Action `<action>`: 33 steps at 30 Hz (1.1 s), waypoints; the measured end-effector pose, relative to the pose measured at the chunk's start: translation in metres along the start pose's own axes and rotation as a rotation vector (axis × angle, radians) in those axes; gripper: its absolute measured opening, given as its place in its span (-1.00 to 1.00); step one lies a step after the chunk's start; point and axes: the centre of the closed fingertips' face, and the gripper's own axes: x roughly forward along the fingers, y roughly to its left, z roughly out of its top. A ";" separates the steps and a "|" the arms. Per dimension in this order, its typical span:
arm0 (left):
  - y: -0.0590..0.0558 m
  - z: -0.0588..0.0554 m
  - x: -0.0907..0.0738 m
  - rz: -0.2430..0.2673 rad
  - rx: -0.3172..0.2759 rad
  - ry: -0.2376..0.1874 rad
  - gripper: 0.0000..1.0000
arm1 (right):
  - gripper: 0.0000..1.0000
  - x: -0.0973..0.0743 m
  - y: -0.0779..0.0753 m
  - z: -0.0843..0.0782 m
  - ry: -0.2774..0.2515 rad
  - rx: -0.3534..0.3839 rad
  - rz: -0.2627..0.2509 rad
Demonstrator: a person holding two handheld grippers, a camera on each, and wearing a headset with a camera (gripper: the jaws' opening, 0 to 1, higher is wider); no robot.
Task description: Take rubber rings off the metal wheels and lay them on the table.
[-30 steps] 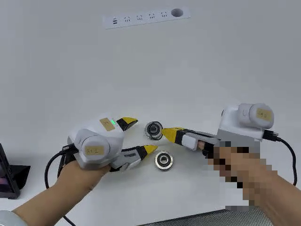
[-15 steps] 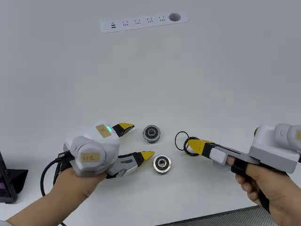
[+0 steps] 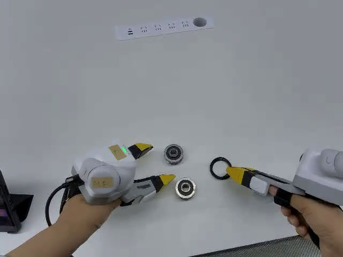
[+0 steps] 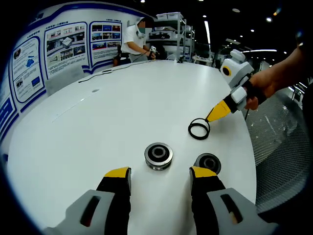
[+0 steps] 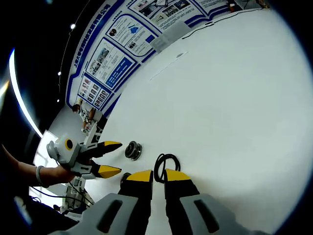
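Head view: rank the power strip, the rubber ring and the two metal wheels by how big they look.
1. power strip: by far the longest.
2. rubber ring: perhaps marginally wider than the wheels, but too close to be sure.
3. far metal wheel and near metal wheel: alike, not ranked.

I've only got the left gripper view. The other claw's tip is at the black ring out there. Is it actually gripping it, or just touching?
Observer: Gripping, it seems. In the right gripper view the near edge of the rubber ring sits between the jaws of the right claw, which look closed on it.
Operator: Okay. Anything behind my own claw that I should watch?
Observer: Yes. The head view shows a dark device standing on the table, behind the left claw.
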 end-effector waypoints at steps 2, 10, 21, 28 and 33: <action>0.000 0.000 -0.001 0.001 -0.003 -0.002 -0.01 | -0.75 0.000 0.000 -0.003 0.023 -0.053 -0.011; -0.002 -0.004 -0.013 0.008 -0.019 -0.007 -0.01 | -0.44 -0.001 0.001 -0.006 0.054 -0.190 -0.042; -0.011 -0.006 -0.037 0.015 -0.050 -0.044 0.03 | -0.09 -0.009 0.022 -0.005 0.052 -0.326 -0.001; -0.021 -0.010 -0.055 0.025 -0.065 -0.063 0.11 | 0.11 -0.017 0.034 -0.014 0.068 -0.452 0.009; -0.028 -0.019 -0.068 0.035 -0.077 -0.067 0.23 | 0.24 -0.024 0.038 -0.025 0.099 -0.529 -0.001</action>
